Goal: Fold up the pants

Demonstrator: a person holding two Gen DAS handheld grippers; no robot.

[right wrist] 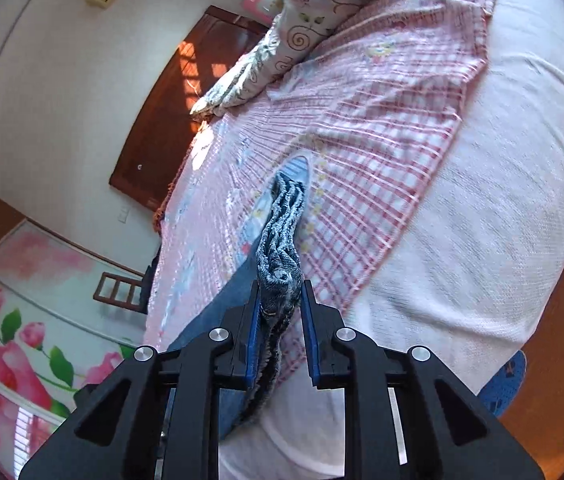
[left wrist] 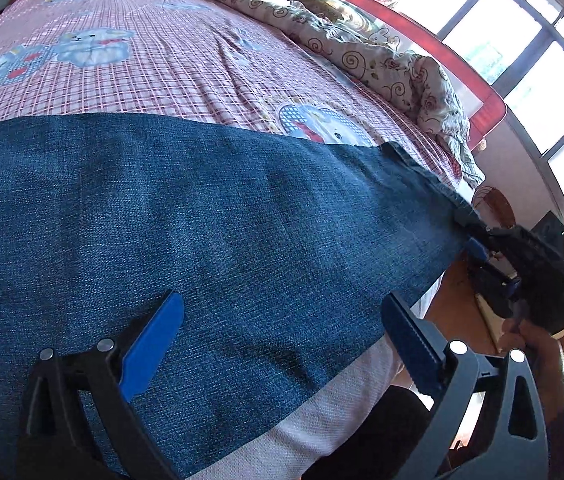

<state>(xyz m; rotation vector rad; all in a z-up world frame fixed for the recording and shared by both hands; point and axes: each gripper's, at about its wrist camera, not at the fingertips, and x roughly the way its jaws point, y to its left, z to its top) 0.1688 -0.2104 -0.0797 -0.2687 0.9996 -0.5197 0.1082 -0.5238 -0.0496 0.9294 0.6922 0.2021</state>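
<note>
While the jeans (left wrist: 186,216) lie spread flat across the bed (left wrist: 130,80), one end is pinched and the other tool hangs free over the denim.

Largest first: the bed's pink checked sheet carries the jeans along its near edge, with a rumpled quilt (left wrist: 365,52) well apart at the far side. The right tool (right wrist: 282,300) is clamped on a bunched hem of the denim; the left tool (left wrist: 282,324) stands with its jaws wide apart above the cloth, gripping nothing. I judge this the start of a fold: the left tool next needs to close on a matching edge so both ends lift together. The waistband is out of view, and how many layers are pinched is hard to tell.
</note>
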